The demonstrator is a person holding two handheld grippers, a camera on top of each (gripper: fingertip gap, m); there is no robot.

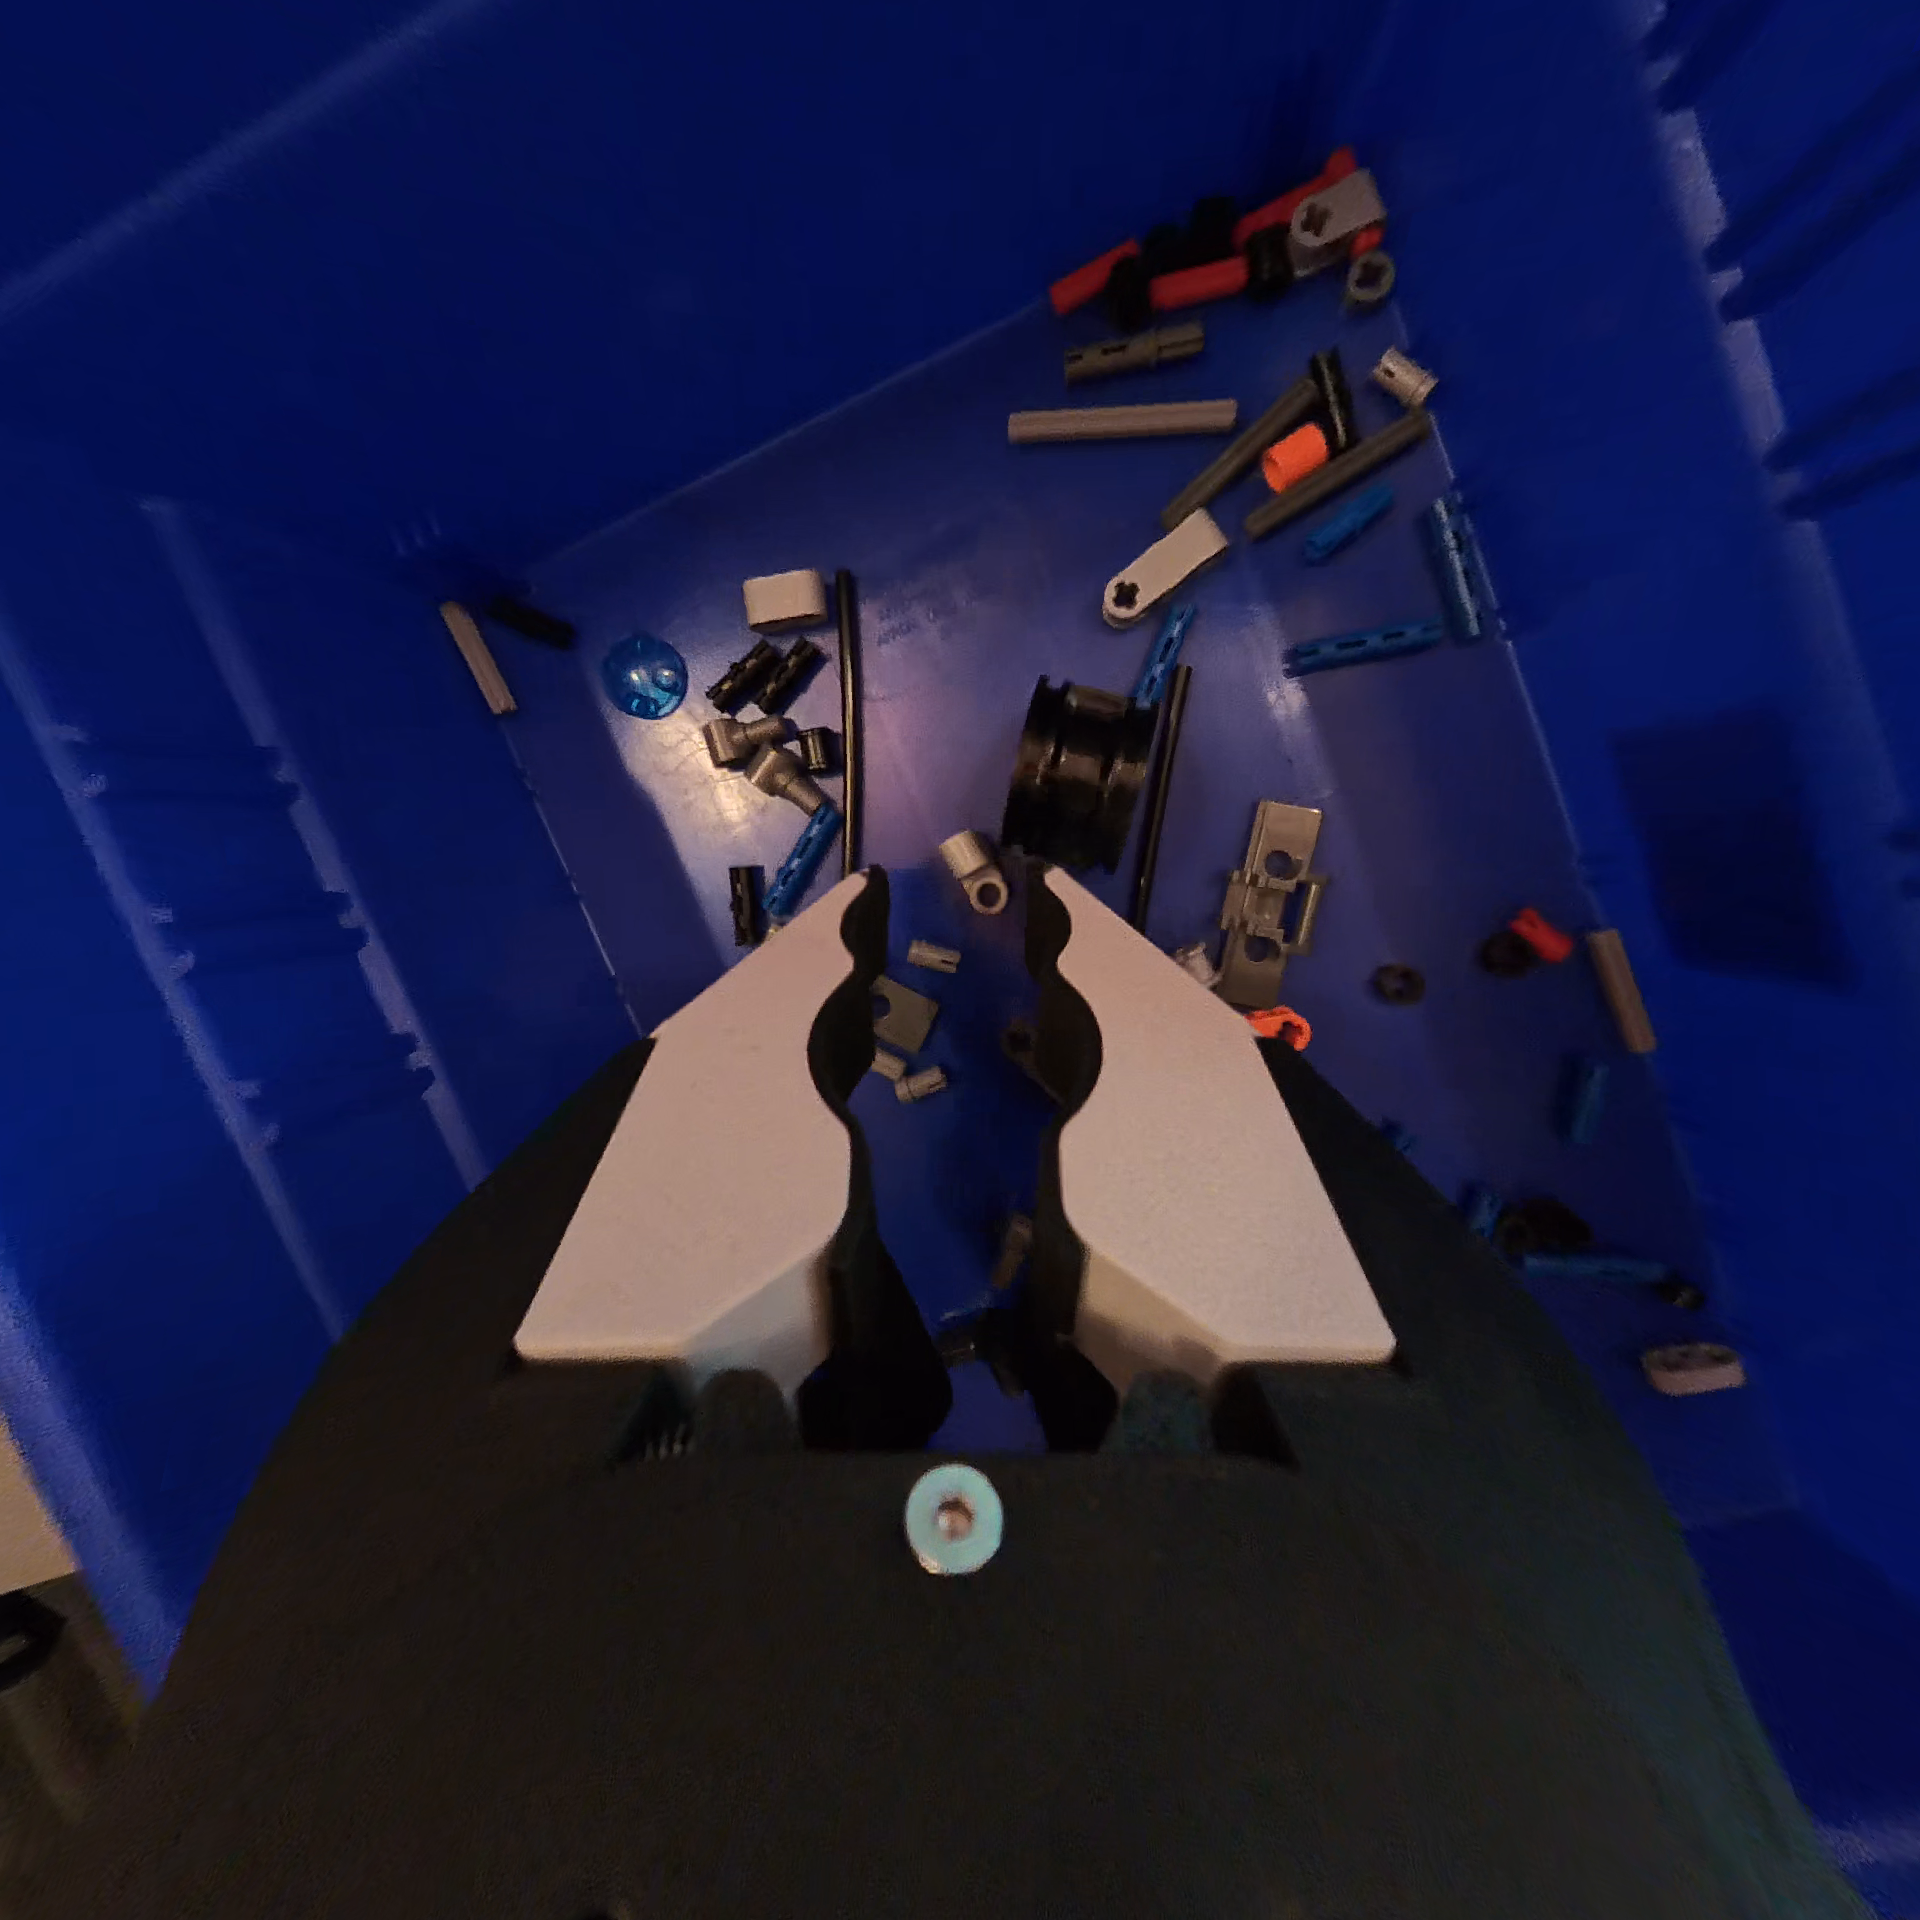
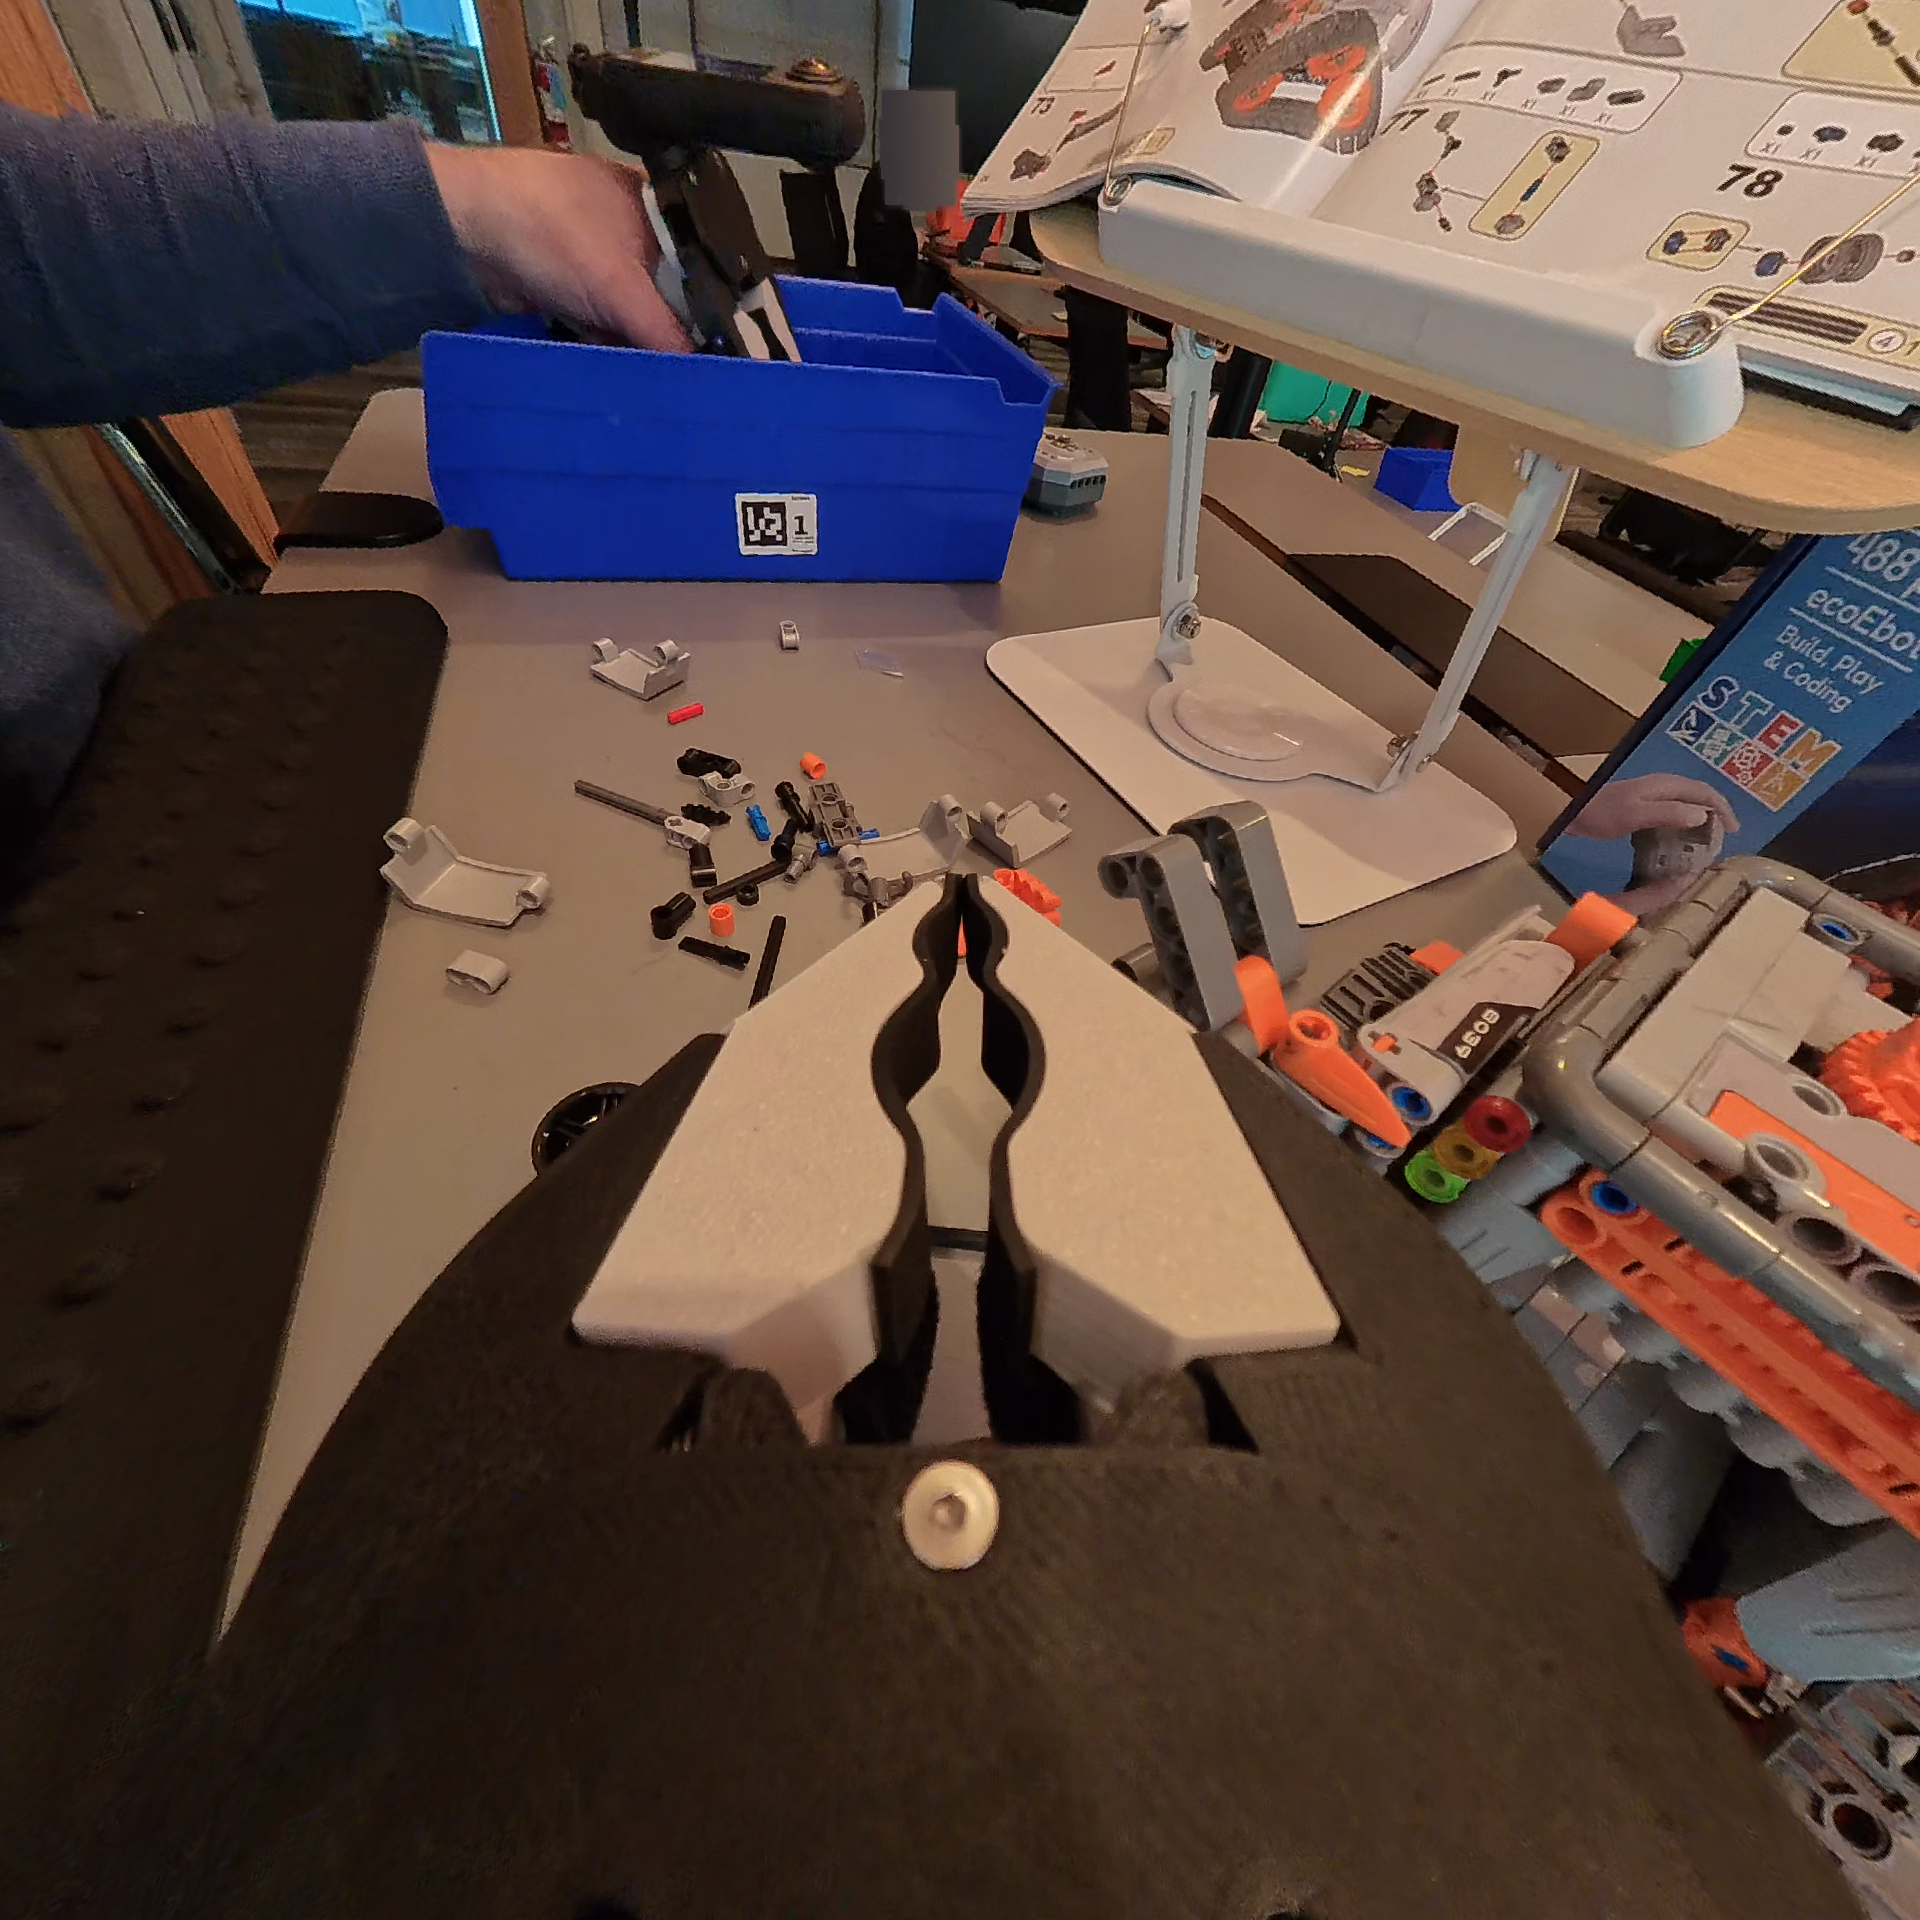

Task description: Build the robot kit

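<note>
My left gripper (image 1: 956, 888) is open and empty inside a blue bin (image 1: 312, 416), just above its floor. A small light grey connector (image 1: 977, 873) lies between its fingertips and a black wheel rim (image 1: 1075, 779) stands just beyond to the right. Several small pins and axles in grey, black, blue and red lie scattered on the bin floor. My right gripper (image 2: 961, 896) is shut and empty above the grey table (image 2: 499, 1039), its tips over a pile of small building parts (image 2: 769, 831). The right wrist view also shows the bin (image 2: 727, 457) with the left gripper (image 2: 727, 281) dipped in it.
A partly built orange and grey model (image 2: 1621, 1122) sits at the right. A white book stand (image 2: 1268, 727) holds an open instruction booklet (image 2: 1507, 114). A blue box (image 2: 1787, 707) stands far right. A black mat (image 2: 187, 935) lies left. Grey panels (image 2: 462, 878) lie on the table. My right fingertips sit around 45 cm from my left ones.
</note>
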